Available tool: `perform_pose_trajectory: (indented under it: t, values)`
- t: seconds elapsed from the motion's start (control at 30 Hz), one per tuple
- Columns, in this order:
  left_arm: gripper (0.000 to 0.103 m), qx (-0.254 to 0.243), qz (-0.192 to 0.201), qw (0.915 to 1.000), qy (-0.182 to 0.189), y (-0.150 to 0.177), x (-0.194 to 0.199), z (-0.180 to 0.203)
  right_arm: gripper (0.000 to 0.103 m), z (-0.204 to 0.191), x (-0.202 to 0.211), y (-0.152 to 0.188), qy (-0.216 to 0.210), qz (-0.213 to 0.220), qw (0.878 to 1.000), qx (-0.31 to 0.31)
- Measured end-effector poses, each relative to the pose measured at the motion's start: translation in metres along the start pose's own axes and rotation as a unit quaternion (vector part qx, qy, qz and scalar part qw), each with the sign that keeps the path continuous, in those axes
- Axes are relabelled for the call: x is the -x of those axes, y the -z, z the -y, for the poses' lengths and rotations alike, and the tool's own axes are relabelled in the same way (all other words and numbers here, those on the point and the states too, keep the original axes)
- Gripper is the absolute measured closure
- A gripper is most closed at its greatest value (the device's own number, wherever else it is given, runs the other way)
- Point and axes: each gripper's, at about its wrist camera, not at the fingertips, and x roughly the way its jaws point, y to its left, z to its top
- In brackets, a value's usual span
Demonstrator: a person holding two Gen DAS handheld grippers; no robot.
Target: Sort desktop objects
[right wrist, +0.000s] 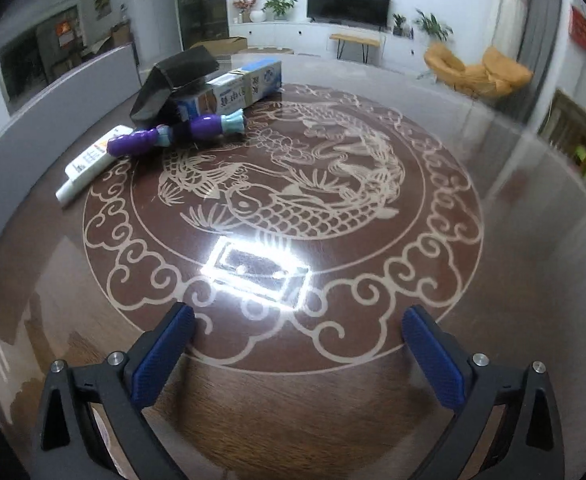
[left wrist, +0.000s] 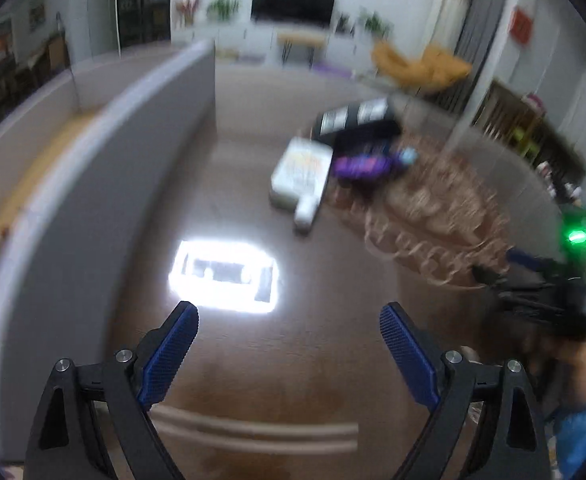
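Tabletop (right wrist: 433,380): dark brown, glossy, w/ pale fish-and-cloud medallion inlaid at centre; bright ceiling-light glare on surface.

Left tool (left wrist: 289,320): jaws wide, nothing btwn blue pads, hovering over bare tabletop. View motion-blurred.

Right tool (right wrist: 299,320): jaws wide, empty, over near rim of medallion.

Items, all clustered at far-left of tabletop in right-wrist view, well apart from both tools:
- Black pouch (right wrist: 177,80): propped/tilted, leaning on the blue box.
- Blue-and-white box (right wrist: 237,88): long, lying flat, printed text on side, behind the purple items.
- Purple bottle (right wrist: 213,124): on its side, teal cap end, just in front of box.
- Second purple item (right wrist: 137,142): ribbed, lying beside the bottle, touching or nearly so; overlaps white pack.
- White flat pack (right wrist: 93,156): lying at medallion's edge.
- White tube (right wrist: 69,192): at near end of pack, touching it.

Grey partition panel (left wrist: 93,184): runs along tabletop's left side.

Bkgd: TV, potted plants, yellow chair.
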Motion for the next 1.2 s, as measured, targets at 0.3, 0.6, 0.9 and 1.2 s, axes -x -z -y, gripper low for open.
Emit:
perform_pose_trajectory:
  t: [0.3,0.6,0.9,1.2]
  values:
    - [0.010,0.000,-0.006,0.9983,-0.059,-0.017,-0.051,0.010,0.000,-0.003,-0.001,0.000,0.002,0.000,1.000,0.002]
    - [0.000,-0.012,0.023,0.9971,-0.071,-0.014,-0.061,0.010,0.000,-0.002,-0.001,0.001,0.002,0.000,1.000,0.002]
    - [0.000,-0.012,0.024,0.9971,-0.072,-0.013,-0.064,0.011,0.000,-0.002,0.000,0.001,0.002,0.000,1.000,0.001]
    - [0.000,-0.012,0.024,0.9970,-0.072,-0.012,-0.063,0.011,0.000,-0.002,0.000,0.001,0.002,0.000,1.000,0.001]
